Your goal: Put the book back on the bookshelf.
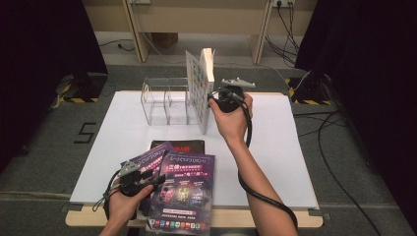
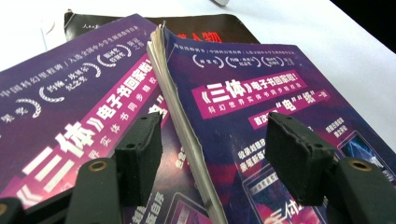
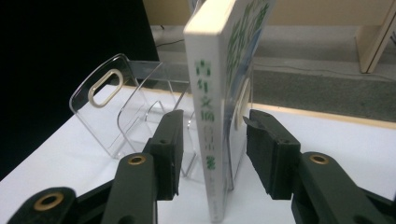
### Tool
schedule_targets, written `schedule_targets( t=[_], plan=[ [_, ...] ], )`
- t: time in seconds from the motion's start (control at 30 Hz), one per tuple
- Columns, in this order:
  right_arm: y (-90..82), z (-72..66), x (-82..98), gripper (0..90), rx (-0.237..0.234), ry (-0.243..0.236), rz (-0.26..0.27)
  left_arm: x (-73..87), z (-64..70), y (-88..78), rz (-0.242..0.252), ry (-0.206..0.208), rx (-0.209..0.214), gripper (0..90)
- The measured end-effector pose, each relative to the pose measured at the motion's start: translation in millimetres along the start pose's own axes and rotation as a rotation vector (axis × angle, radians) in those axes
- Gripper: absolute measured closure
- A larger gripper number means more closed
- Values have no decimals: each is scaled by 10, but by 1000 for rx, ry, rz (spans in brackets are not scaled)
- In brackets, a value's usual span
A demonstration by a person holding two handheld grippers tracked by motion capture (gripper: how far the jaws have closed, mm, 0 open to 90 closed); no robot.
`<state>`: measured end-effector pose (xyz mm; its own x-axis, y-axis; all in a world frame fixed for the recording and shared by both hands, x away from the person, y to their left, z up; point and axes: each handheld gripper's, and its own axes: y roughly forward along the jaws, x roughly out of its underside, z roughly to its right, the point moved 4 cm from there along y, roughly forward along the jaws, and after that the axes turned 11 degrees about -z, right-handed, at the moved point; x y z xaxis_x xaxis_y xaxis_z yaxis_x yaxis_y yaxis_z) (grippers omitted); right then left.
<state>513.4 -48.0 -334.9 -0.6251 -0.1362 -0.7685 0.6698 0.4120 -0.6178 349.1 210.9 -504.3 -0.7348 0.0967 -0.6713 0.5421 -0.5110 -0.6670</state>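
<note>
Book point(image 1: 200, 91) stood upright at the right end of the clear rack point(image 1: 164, 101), its spine facing the right gripper point(image 1: 214, 99). In the right gripper view the book's point(image 3: 212, 107) top and bottom were cut off by the frame, and its cover print was too slanted to read. That gripper's point(image 3: 212, 149) jaws stood wide on either side of the spine, with a gap showing on both sides, so nothing was gripped. The rack's point(image 3: 105, 93) other slots held nothing.

Near the front edge of the white table point(image 1: 275, 162), 2 purple booklets point(image 1: 184, 189) lay overlapped on a dark one point(image 1: 189, 145), which was mostly covered. The front booklet overhung the table edge. The left gripper point(image 1: 147, 181) rested over them with its jaws wide; in its own view point(image 2: 212, 149) they straddled the upper booklet's point(image 2: 261, 116) page edge without pinching it. Bare table lay open on both sides of the rack.
</note>
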Motion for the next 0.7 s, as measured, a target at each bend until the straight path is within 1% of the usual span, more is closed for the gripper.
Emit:
schedule_targets(
  t=[0.03,0.17,0.23,0.3,0.43,0.57,0.6,0.63,0.7],
  plan=[
    [-1,6,22,570,3,-4,-2,-9,2,2,2,-1,0,361],
    [-18,35,104,569,-7,9,-12,-30,18,10,1,1,2,361],
    [-33,42,166,569,-21,18,-24,-40,25,16,-4,7,1,362],
    [-41,58,232,576,-17,10,-42,-52,28,19,-6,2,6,362],
    [-48,101,371,576,-28,26,-81,-88,21,22,-10,3,-1,362],
    [-44,140,514,578,-27,25,-117,-118,27,42,-20,1,0,363],
    [-40,147,555,581,-27,31,-128,-134,36,55,-23,4,3,363],
    [-31,165,607,586,-24,27,-145,-147,39,67,-26,7,4,361],
    [-17,187,687,588,-26,35,-169,-172,44,97,-33,3,4,361]
  ],
)
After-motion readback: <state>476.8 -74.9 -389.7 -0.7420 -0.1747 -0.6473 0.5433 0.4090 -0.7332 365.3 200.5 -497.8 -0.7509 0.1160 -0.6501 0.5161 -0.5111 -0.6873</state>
